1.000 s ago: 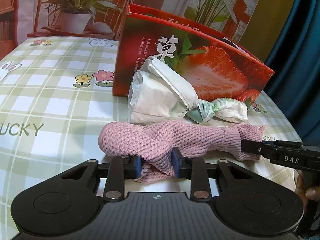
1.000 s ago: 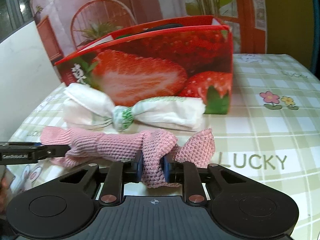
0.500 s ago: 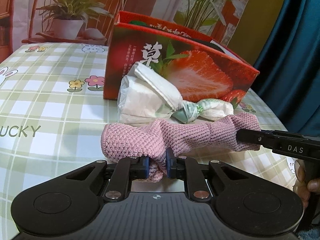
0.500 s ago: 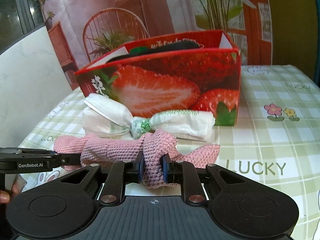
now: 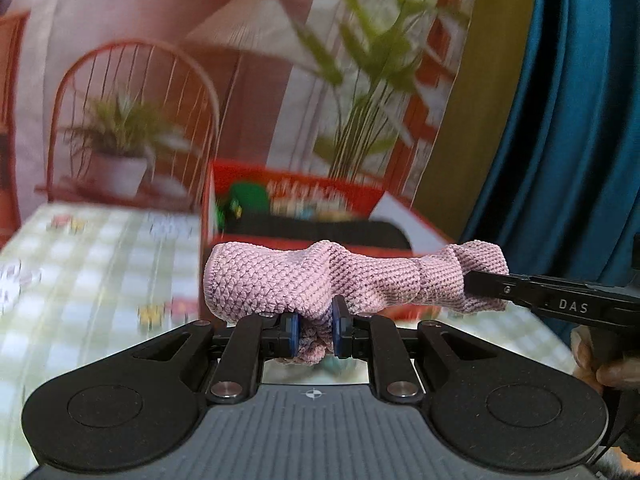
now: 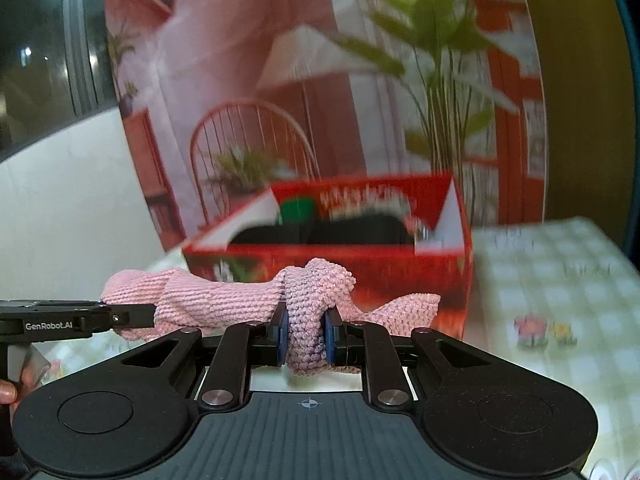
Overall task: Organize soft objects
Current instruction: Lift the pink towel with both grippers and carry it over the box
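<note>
My left gripper [image 5: 314, 334] is clenched on one end of the pink knit cloth [image 5: 344, 280], right gripper [image 6: 306, 338] clenched on the other end; cloth hangs stretched btwn them, mid-frame, off the checked tablecloth [image 5: 100, 280]. Red strawberry box [image 6: 360, 264] sits just behind, top open, near rim abt level w/ cloth. Bare table at frame left & right.
</note>
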